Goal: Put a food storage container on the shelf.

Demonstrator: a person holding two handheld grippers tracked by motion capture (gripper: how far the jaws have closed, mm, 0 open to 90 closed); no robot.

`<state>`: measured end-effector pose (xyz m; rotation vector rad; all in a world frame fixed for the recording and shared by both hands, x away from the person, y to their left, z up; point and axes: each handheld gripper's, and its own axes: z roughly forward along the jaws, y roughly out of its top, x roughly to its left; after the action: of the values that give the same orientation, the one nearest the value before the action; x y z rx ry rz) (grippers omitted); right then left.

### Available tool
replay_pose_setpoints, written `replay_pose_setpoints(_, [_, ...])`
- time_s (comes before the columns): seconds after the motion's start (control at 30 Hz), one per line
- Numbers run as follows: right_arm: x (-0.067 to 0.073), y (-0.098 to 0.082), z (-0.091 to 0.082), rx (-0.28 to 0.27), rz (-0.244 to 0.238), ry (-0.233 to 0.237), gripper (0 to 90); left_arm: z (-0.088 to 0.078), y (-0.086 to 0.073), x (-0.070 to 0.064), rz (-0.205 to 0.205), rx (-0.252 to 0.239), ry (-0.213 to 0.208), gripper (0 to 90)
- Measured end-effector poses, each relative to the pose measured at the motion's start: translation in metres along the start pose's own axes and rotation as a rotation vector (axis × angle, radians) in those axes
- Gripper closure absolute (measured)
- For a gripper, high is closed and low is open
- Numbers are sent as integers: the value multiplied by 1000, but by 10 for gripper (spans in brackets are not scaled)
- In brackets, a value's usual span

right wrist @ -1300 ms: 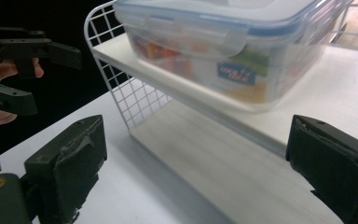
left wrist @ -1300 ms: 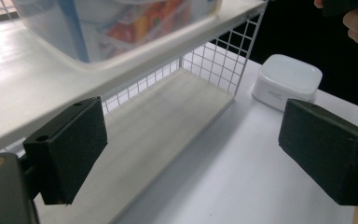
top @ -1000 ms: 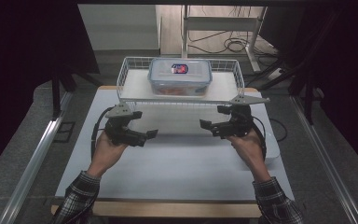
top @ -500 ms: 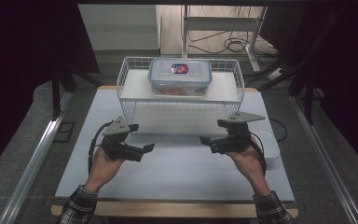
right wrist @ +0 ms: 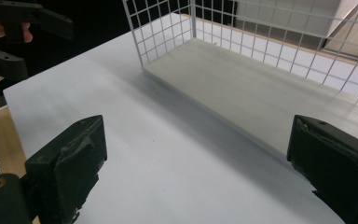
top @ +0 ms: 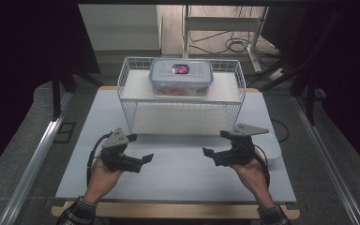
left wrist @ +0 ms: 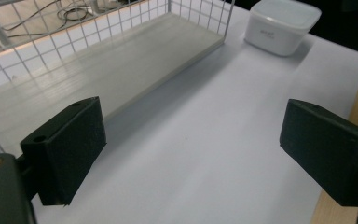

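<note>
1. You have drawn both grippers back toward you, away from the wire rack (top: 183,101).
2. Left gripper (top: 138,149) and right gripper (top: 212,143): jaws wide apart, holding nothing.
3. The lidded container (top: 181,77) sits atop the rack, well apart from both; your work there looks finished.

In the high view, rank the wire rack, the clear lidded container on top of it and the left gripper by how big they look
1. Wire rack, clearly the widest.
2. Clear lidded container and left gripper look about alike; the gripper is nearer the camera, so I won't rank them.
</note>
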<state>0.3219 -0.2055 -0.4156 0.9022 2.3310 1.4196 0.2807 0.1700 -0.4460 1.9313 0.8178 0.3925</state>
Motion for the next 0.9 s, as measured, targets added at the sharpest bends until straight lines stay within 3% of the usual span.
replay_pose_setpoints(0.1, [2,-6,0,5,-6,-4,49,1,-6,-1,-3,3,10,67])
replay_pose_setpoints(0.37, [1,-31,-7,-13,42,-13,46,6,-25,-4,-17,17,20,41])
replay_pose_setpoints(0.57, [2,-47,-9,-6,53,-40,46,6,-37,-6,-13,33,41,35])
replay_pose_setpoints(0.9, [9,-68,-2,44,28,-52,46,0,-63,-10,18,87,101,27])
